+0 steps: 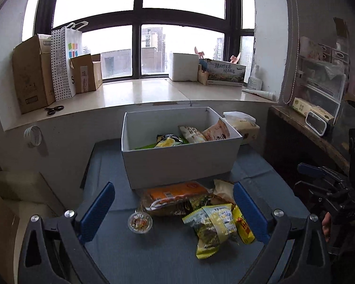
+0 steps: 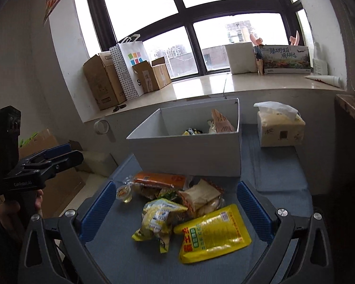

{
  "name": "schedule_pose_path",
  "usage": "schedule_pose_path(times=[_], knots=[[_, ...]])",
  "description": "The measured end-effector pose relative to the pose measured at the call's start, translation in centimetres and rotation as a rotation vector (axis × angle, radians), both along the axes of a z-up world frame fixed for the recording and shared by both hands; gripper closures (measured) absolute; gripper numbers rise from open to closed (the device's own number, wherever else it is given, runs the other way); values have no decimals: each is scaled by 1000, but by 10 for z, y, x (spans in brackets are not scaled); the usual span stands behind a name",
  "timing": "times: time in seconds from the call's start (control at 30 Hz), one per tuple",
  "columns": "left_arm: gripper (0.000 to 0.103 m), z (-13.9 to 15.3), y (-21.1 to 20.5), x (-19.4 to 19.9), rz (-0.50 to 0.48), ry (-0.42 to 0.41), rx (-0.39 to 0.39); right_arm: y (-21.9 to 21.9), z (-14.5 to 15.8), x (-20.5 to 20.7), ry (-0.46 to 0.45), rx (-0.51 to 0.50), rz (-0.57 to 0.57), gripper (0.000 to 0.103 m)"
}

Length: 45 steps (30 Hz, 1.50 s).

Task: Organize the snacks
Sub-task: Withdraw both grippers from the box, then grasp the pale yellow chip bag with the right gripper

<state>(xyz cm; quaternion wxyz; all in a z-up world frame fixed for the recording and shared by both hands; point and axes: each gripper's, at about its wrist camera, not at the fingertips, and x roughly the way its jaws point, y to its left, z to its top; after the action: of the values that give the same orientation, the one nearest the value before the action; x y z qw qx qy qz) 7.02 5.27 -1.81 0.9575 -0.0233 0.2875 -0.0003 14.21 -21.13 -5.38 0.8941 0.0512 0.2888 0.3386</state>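
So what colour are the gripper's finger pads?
Blue, with a ribbed texture, on black frames. The right gripper's pads show it best in the right wrist view.

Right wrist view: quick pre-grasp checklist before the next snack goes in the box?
1. Right gripper open, nothing held: ok.
2. Left gripper open, nothing held: ok.
3. Yellow pouch lies nearest on the pile, not covered: ok.
4. White box upright, top open, room inside: ok.
5. Small clear cup sits beside the pile, apart from the pouch: ok.
6. Pouch sealed: cannot tell.
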Motion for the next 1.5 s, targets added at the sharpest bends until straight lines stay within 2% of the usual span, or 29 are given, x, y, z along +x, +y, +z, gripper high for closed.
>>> schedule_pose_path(times=[0.13, 0.23, 0.43, 0.57, 0.67, 0.73, 0.77, 0.83, 0.87, 1.0, 1.07, 1.2, 1.37, 1.5], knots=[[1, -19, -6, -24, 5, 22, -40, -9, -31, -20, 99, 17, 4, 0], [1, -33, -6, -32, 15, 49, -57, 1, -47, -27, 120, -20, 12, 0], [1, -39, 8, -42, 58, 50, -38, 52, -63, -23, 112, -108, 83, 0], [1, -46, 27, -45, 97, 74, -61, 97, -78, -5, 109, -228, 114, 0], [1, -53, 39, -47, 128, 91, -53, 122, -94, 9, 155, -297, 127, 0], [1, -59, 47, -48, 138, 107, -67, 129, -100, 13, 165, -294, 135, 0], [1, -62, 50, -47, 143, 114, -72, 130, -103, 14, 171, -282, 138, 4], [1, -66, 53, -47, 152, 127, -76, 131, -106, 17, 180, -281, 115, 41], [1, -68, 54, -46, 154, 134, -81, 130, -107, 17, 183, -312, 91, 51], [1, -70, 61, -45, 156, 127, -137, 119, -97, 5, 161, -256, 127, 52], [1, -72, 58, -41, 149, 136, -126, 114, -93, 1, 149, -262, 118, 52], [1, -77, 54, -35, 126, 145, -127, 94, -75, -11, 134, -199, 115, 52], [1, -98, 49, -7, 112, 183, -69, 61, -51, -29, 88, -138, 65, 52], [1, -118, 49, 31, 78, 208, -40, 39, -39, -39, 62, -106, 20, 52]])
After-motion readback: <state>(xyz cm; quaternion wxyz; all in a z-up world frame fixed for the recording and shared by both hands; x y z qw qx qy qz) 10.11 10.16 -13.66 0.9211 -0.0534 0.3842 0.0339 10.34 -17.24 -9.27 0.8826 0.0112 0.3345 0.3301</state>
